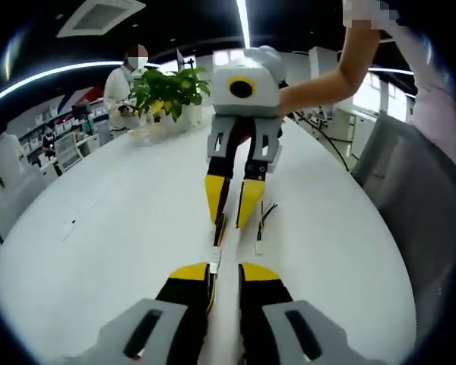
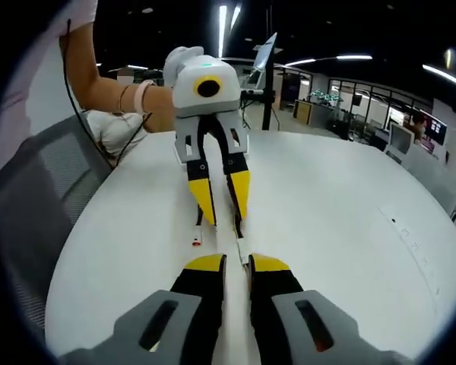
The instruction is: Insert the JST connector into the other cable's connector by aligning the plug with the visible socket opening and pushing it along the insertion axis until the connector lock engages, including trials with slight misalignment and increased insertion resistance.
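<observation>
Two handheld grippers facing tip to tip over a round white table (image 1: 99,251), a small cable run between them.

Left gripper view, near to far: left gripper (image 1: 225,268) with yellow-tipped jaws narrowed at the bottom edge, a thin cable (image 1: 213,293) pinched against the left jaw and a white JST connector (image 1: 215,257) just ahead of the tips; a second loose cable (image 1: 263,222) with dark wires lying on the tabletop just to the right; beyond it the right gripper (image 1: 229,215), jaws nearly closed over the other cable's end, whether actually clamping it impossible to tell; a bare forearm (image 1: 327,76) behind it; a potted plant (image 1: 169,91) at the far edge. Right gripper view: a small red-tipped piece (image 2: 196,242) on the table left of the gap; grey chair (image 2: 38,190) at left.
</observation>
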{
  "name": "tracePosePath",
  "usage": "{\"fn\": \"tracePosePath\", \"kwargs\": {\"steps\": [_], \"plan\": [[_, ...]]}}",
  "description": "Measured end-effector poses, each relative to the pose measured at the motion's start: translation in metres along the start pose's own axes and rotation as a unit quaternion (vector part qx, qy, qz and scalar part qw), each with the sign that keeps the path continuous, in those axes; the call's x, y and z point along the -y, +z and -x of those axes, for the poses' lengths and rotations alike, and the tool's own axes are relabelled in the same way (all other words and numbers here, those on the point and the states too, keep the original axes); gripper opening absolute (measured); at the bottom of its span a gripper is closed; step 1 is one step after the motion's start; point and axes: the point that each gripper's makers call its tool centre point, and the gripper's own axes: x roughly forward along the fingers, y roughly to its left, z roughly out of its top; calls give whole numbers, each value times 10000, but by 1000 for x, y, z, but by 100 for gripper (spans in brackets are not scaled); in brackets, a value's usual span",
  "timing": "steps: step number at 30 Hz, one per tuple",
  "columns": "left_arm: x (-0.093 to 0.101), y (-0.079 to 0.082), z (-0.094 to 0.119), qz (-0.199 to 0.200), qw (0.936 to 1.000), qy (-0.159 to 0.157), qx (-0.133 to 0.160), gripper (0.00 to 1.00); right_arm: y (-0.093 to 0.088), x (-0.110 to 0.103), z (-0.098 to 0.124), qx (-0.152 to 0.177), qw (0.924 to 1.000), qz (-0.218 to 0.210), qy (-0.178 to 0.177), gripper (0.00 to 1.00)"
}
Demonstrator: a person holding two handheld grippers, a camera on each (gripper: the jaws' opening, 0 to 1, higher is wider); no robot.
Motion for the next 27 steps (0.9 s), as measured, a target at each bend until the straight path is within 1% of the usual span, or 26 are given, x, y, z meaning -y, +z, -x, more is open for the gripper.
{"fn": "tracePosePath", "kwargs": {"steps": [4,7,11,14,18,20,24,27], "plan": [[7,-3,3,-17,10000,47,4,8,-5,-9,-1,9,10000,-81,36,9],[13,-4,2,71,9999,35,80,10,-8,-16,-3,-8,9999,-136,84,9],[23,-10,-1,34,10000,14,-7,10,-11,-24,-6,-23,9997,-171,150,9],[27,-12,-3,65,10000,-19,-8,10,-16,-24,-7,-68,9997,-188,166,9],[28,-14,-5,72,10000,-37,-45,11,-23,-26,-9,-168,9994,-222,198,9],[28,-15,-6,52,10000,-34,-63,11,-24,-27,-9,-194,9994,-218,206,9],[30,-16,-6,139,9999,-59,-71,12,-24,-27,-10,-186,9995,-215,168,9],[30,-17,-7,161,9999,-16,-51,11,-27,-26,-12,-201,9994,-206,174,8]]}}
